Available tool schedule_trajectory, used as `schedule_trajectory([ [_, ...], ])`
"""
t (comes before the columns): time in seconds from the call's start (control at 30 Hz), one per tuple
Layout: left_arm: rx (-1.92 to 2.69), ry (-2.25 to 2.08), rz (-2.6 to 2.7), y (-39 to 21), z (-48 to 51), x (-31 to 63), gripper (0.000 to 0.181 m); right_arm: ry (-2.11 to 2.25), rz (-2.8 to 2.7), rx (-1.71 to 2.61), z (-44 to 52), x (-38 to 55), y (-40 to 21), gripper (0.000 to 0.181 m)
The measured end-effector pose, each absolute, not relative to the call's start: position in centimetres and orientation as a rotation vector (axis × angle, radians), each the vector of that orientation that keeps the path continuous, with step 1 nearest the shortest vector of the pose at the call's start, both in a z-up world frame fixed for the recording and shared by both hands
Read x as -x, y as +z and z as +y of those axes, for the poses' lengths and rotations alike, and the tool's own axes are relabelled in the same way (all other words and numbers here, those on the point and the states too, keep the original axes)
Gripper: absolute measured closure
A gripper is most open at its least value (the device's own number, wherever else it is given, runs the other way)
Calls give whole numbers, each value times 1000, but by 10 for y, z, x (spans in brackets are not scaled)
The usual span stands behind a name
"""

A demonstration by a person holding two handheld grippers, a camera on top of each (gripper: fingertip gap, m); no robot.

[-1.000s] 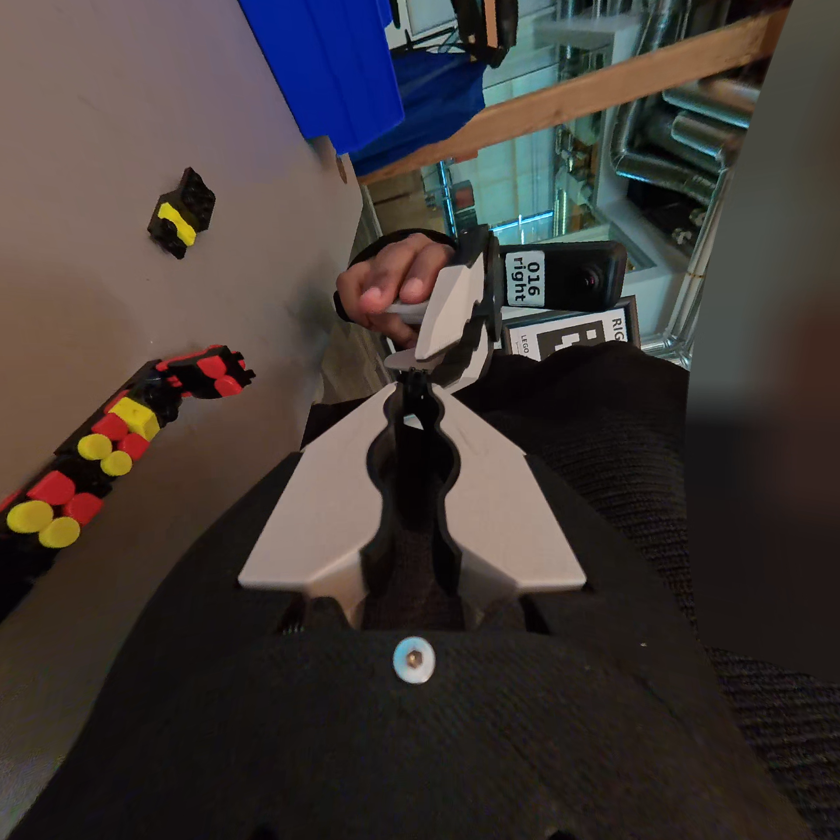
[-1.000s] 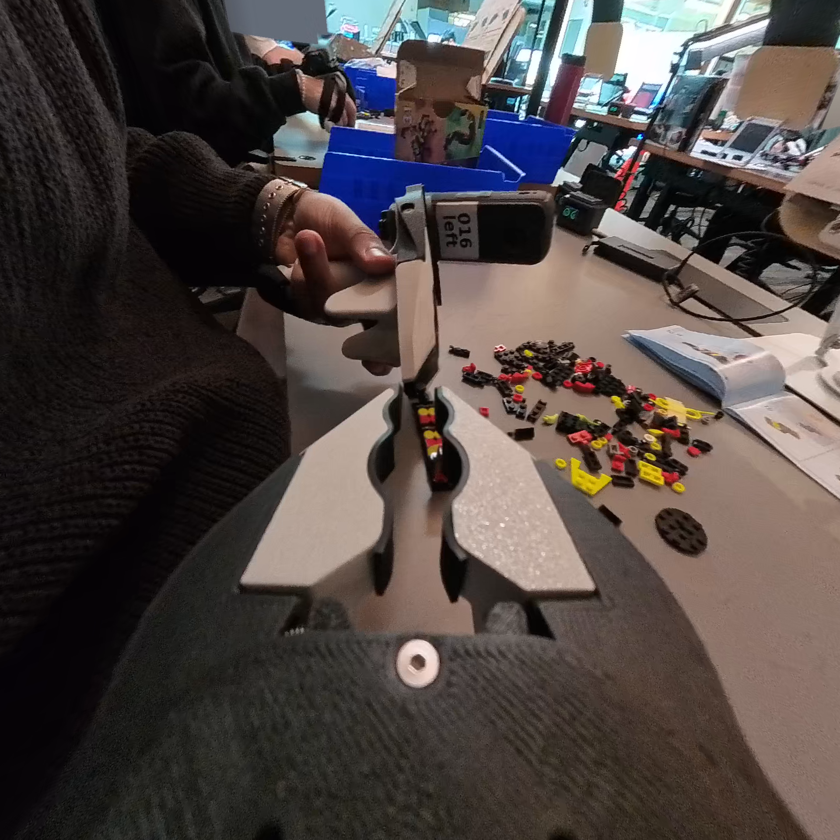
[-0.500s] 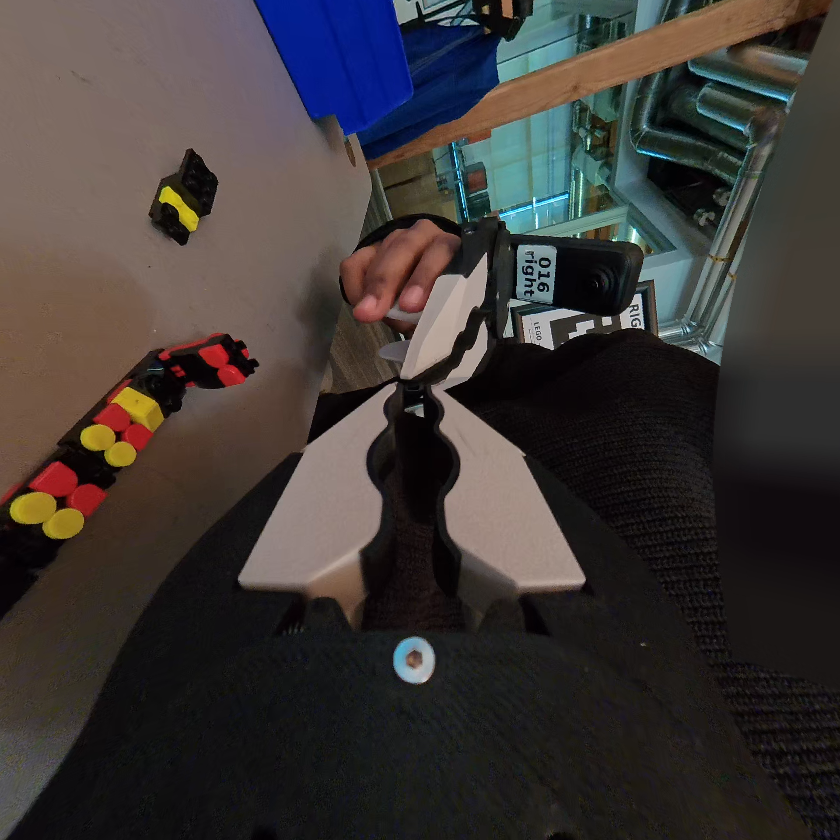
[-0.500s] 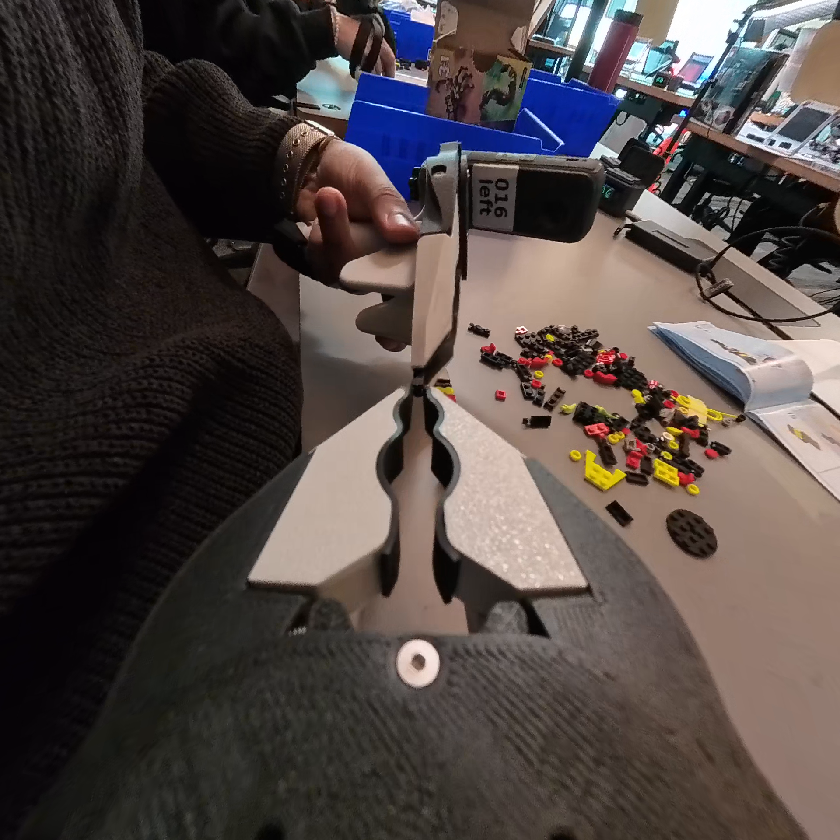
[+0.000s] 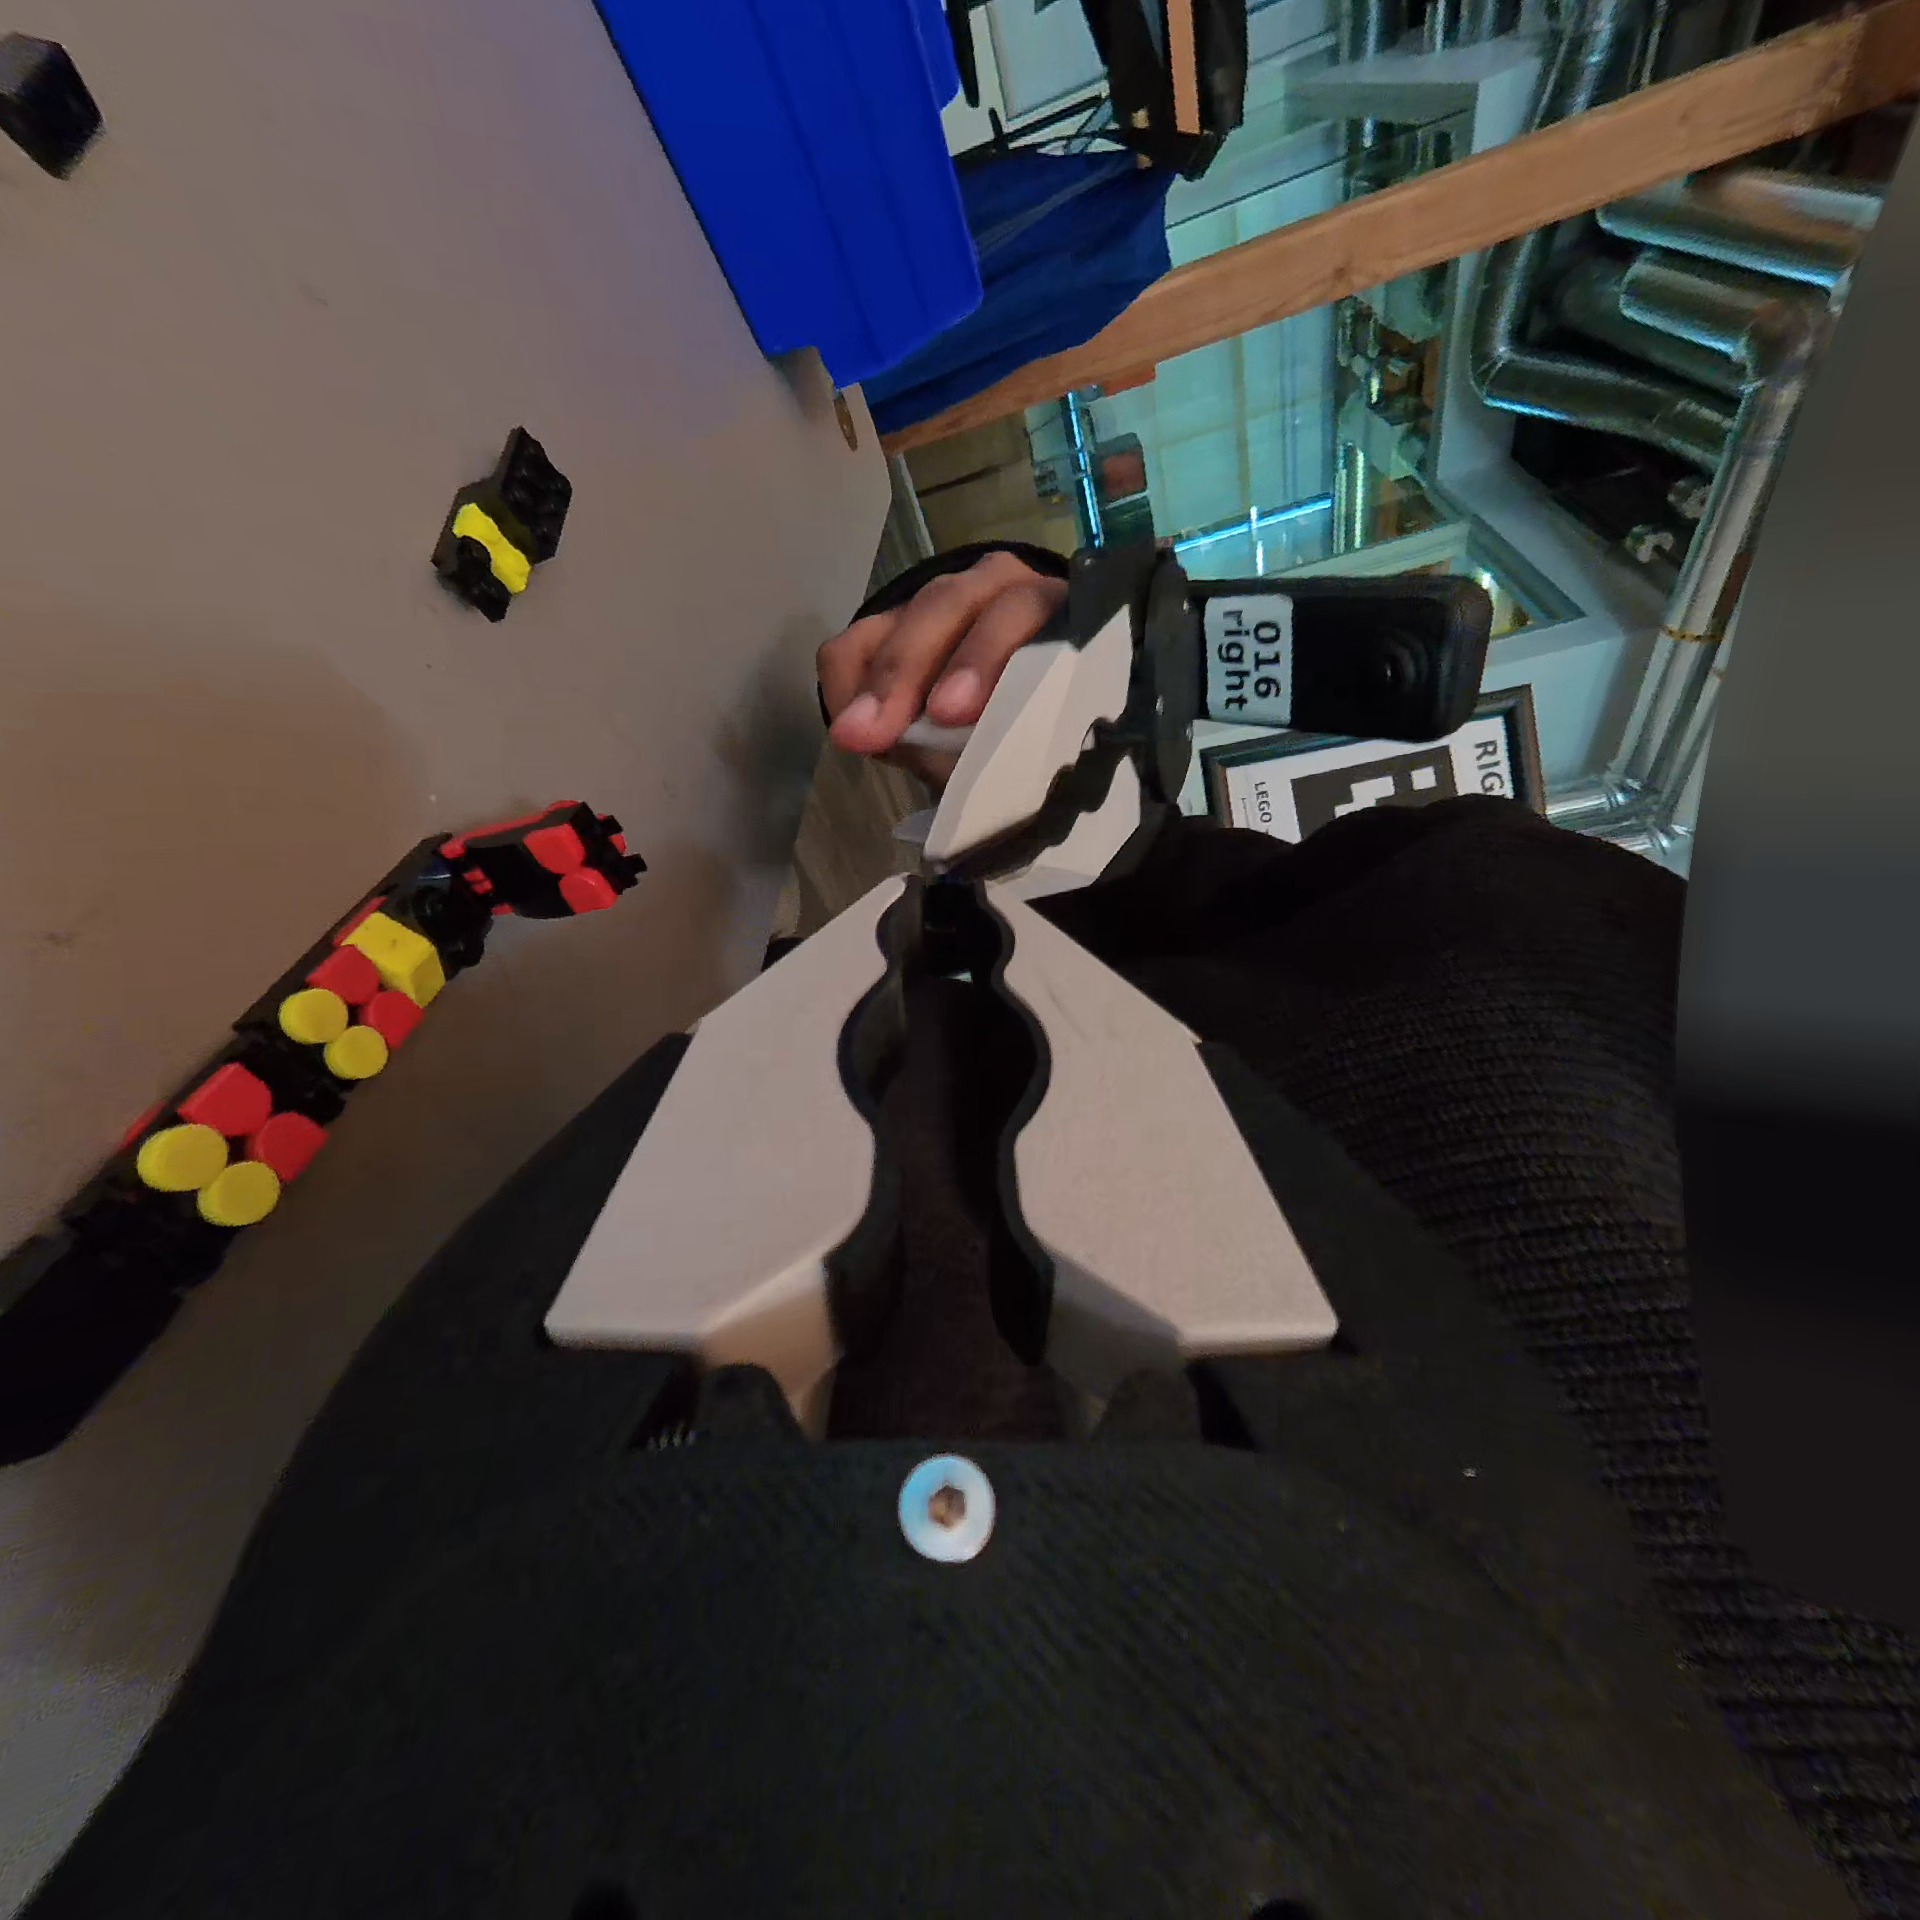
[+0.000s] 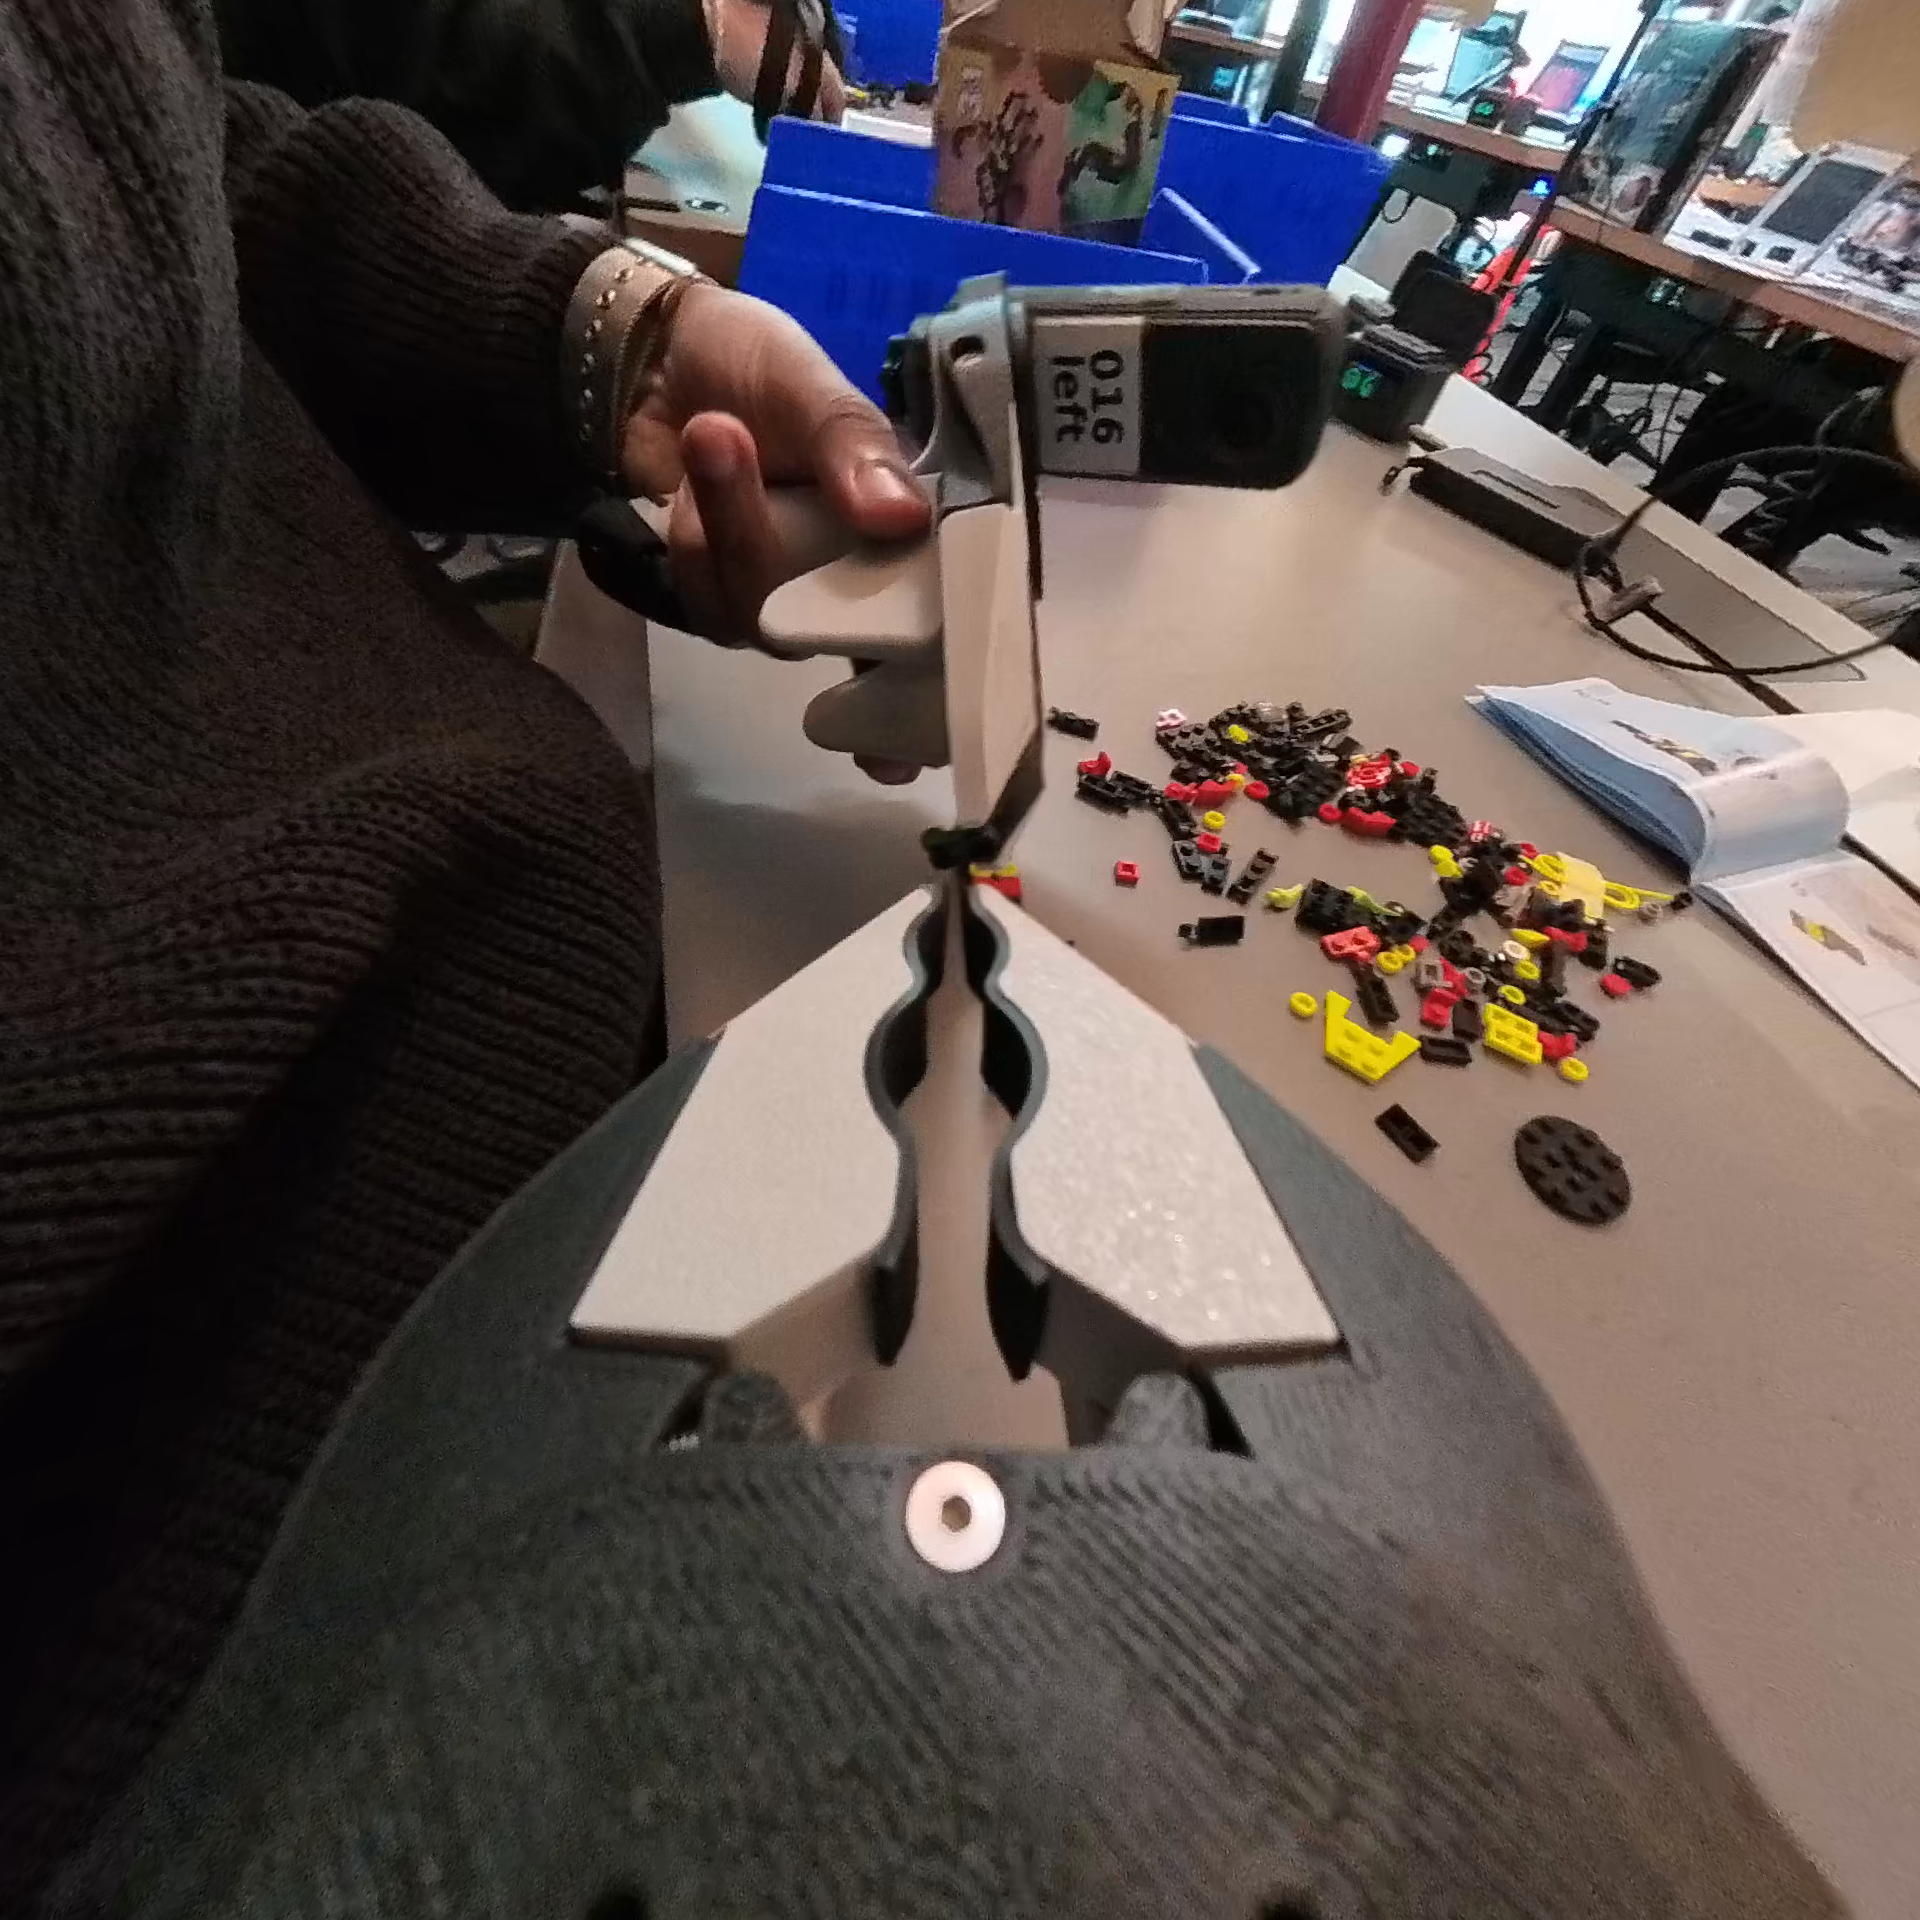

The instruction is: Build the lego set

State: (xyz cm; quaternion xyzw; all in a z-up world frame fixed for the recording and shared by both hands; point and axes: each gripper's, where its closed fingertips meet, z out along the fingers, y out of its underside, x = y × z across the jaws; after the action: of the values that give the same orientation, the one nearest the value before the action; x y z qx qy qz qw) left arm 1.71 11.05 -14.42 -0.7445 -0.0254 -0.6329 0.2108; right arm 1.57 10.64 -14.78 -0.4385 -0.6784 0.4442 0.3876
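Left tool (image 5: 943, 902): fingertips drawn close, pinching a small black lego piece (image 6: 958, 844) at the very tip; held in the air over the counter's near edge, meeting the right tool tip to tip.
Right tool (image 6: 954, 896): fingertips nearly touching, only a sliver of gap; whether anything sits clamped between them cannot be told; tip just beneath the small black lego piece.
Left hand (image 6: 748, 488): wrapped round the left tool's grey handle, studded bracelet at the wrist, dark knitted sleeve behind.
Right hand (image 5: 914, 665): gripping the right tool's handle, seen beyond the meeting tips in the left wrist view.
Long lego build (image 5: 312, 1039): black base studded with red and yellow pieces, lying flat on the counter (image 5: 260, 312), well apart from both tools.
Small black-and-yellow assembly (image 5: 503, 525): alone on the counter, apart from the long build.
Loose lego pieces (image 6: 1382, 883): black, red and yellow, scattered in a heap on the counter beyond the tools.
Round black plate (image 6: 1571, 1170): lying on its own at the near side of the heap.
Instruction booklet (image 6: 1683, 779): open, just past the heap.
Blue bins (image 6: 935, 249): at the counter's far edge, a printed cardboard box (image 6: 1049, 114) standing in one.
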Motion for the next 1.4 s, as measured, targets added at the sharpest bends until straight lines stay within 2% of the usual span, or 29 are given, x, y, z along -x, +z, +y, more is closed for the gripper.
schedule_trajectory([
  [0.3, 2087, -1810, 21, -143, 99, -29, 178, 1163, -1760, 1031, 92, -18, -147, 160],
  [0.67, 2047, -1845, -30, -139, 103, -29, 176, 1141, -1750, 1007, 94, -16, -144, 168],
  [0.73, 2011, -1854, -57, -136, 107, -25, 156, 1128, -1738, 1009, 97, -16, -143, 168],
  [0.83, 1957, -1867, -84, -131, 110, -17, 150, 1103, -1690, 995, 104, -15, -137, 168],
  [1.07, 1934, -1796, -71, -127, 113, -26, 155, 1040, -1557, 951, 118, -13, -118, 169],
  [1.23, 1871, -1831, -102, -121, 115, -31, 172, 1024, -1547, 954, 121, -13, -118, 169],
  [1.4, 1859, -1821, -110, -122, 116, -28, 170, 1015, -1567, 943, 119, -14, -120, 168],
])
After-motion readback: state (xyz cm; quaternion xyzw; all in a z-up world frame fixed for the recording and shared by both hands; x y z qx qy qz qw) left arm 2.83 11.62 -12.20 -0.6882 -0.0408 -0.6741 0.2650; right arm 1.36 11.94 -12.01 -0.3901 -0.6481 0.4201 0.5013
